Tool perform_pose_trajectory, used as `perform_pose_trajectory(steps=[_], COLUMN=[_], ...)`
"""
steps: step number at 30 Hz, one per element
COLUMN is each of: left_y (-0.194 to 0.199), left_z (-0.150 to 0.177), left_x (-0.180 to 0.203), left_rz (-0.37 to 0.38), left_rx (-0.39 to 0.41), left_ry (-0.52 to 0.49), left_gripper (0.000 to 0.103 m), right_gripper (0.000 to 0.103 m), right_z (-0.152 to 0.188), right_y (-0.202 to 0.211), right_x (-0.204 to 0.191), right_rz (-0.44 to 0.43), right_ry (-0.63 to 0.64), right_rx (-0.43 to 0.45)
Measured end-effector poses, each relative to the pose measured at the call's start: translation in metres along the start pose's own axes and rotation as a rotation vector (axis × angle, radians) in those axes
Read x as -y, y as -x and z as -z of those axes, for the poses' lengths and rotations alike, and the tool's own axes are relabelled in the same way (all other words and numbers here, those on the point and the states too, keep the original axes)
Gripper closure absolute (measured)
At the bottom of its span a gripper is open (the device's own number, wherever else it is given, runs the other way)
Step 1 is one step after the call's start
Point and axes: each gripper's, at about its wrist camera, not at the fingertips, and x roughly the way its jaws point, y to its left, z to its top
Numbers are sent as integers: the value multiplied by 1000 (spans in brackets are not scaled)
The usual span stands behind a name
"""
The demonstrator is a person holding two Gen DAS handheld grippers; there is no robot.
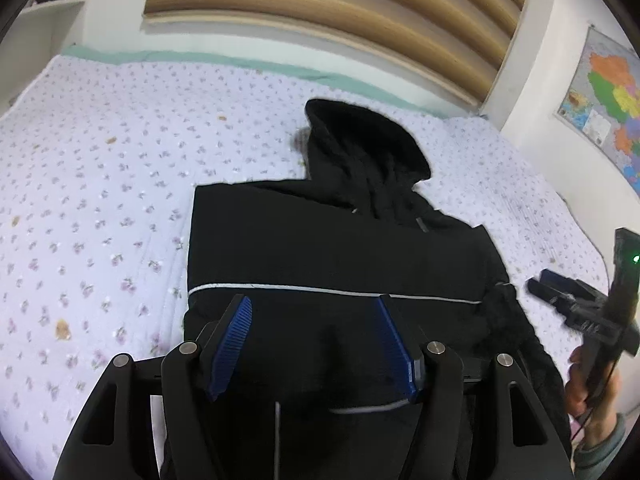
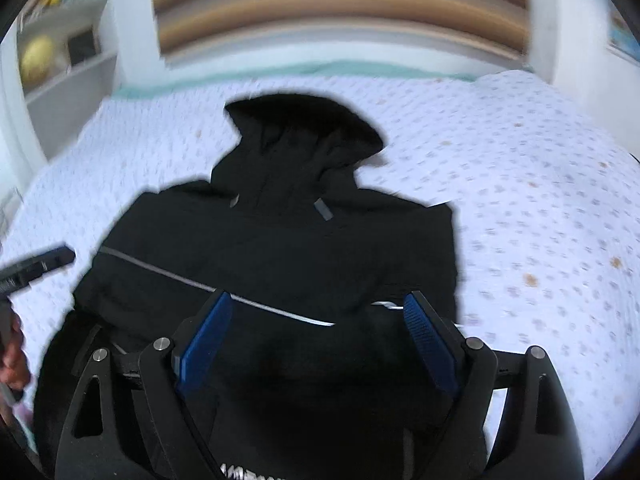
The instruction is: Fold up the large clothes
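Note:
A black hooded jacket with a thin white stripe lies on the bed, hood pointing to the headboard, sides folded in. It also shows in the right wrist view. My left gripper is open and empty, hovering over the jacket's lower part. My right gripper is open and empty over the same lower part; it shows at the right edge of the left wrist view, beside the jacket. The left gripper appears at the left edge of the right wrist view.
The bed has a pale floral quilt with wide room left and right of the jacket. A striped wooden headboard stands behind. A map hangs on the right wall. Shelves stand at far left.

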Motion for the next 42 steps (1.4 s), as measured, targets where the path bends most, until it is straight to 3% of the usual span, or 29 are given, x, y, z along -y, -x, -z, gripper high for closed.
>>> perform_pose_trajectory(steps=[2,3,4,6,11,15,19,24,29,35,42], left_y=[-34,-59,-80,-82,-85,-75,-43,-16,-13,-53,-158], left_z=[3,8,15,20,2,-42,-101,-157,-195,-235,-256], left_x=[-10,-17,-23,-18,-16,3,41,71,80,78,44], left_rz=[-51,-86,-101,-122,-157,-127,-101,-47,10,-35,-58], left_rx=[-71,-148,-199,-171,-261,-336,-309,-254,-221,-193,-244], left_ry=[0,4,4,-40,23,61,-19,-59,-34,-51,12], left_gripper=[38,38,38,37,37,37,37,37,37,37,37], right_gripper=[20,22,22,22,21,21,21,21,21,21,21], right_z=[15,25,34,40,36,12,-18,-77,-145,-190,-217], right_y=[-40,-71,-93,-98,-97,-87,-50,-5,8,-25,-131], right_x=[-12,-18,-19,-17,-10,4,15,33,54,69,93], right_rz=[63,98,82,68,17,-77,-170,-127,-85,-66,-79], right_ry=[73,111,115,95,99,19,-74,-77,-99,-129,-212], right_rx=[-60,-131,-158,-111,-170,-322,-370,-293,-215,-187,-265])
